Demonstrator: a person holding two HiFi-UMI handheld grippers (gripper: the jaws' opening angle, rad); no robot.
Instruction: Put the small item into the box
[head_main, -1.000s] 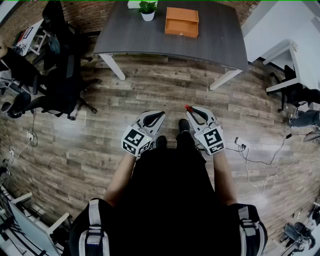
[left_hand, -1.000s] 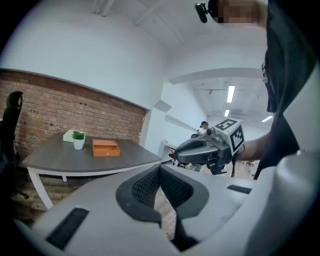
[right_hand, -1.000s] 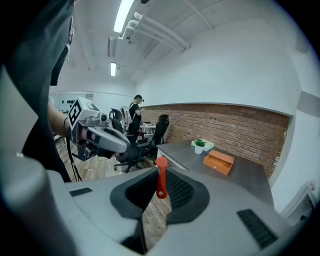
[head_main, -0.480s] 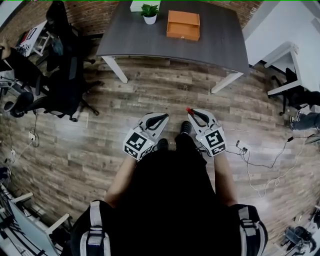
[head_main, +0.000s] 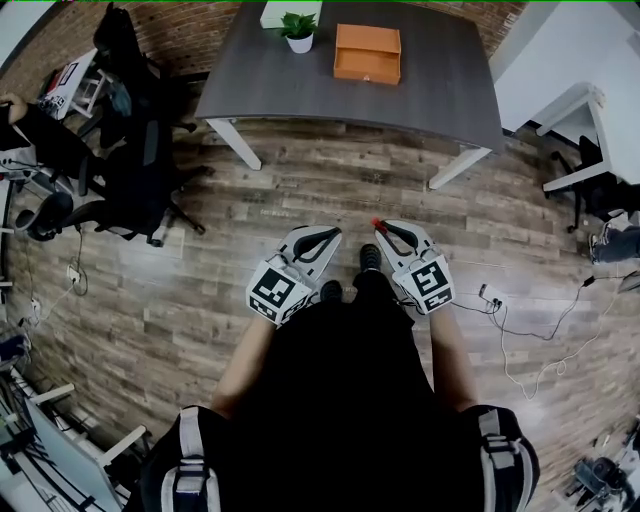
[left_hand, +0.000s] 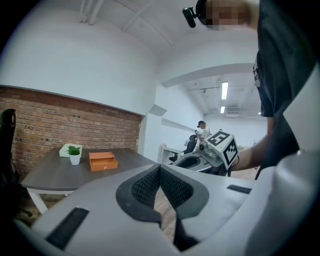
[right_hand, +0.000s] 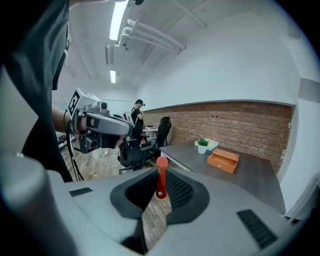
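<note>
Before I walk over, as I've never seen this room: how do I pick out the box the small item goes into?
Look for the dark grey table that stands against the brick wall. On it, beside a small potted plant in a white pot, sits the box. It is the only orange thing on the table, flat and rectangular.

Floor: wood planks, matt, grain showing, brown-grey.
Counter: dark grey top, smooth, matt. Legs white, painted look.
Box: orange, smooth, faint sheen; we cannot tell card from wood.
Brick wall: rough, matt.
Left claw, right claw: light grey shells, matt, plastic as we read them. Pads black, finely ribbed, rubbery.
Small red item: smooth, slightly glossy plastic.
Marker cube: white, matt, black printed squares.
Person's clothing: black cloth, matt.
</note>
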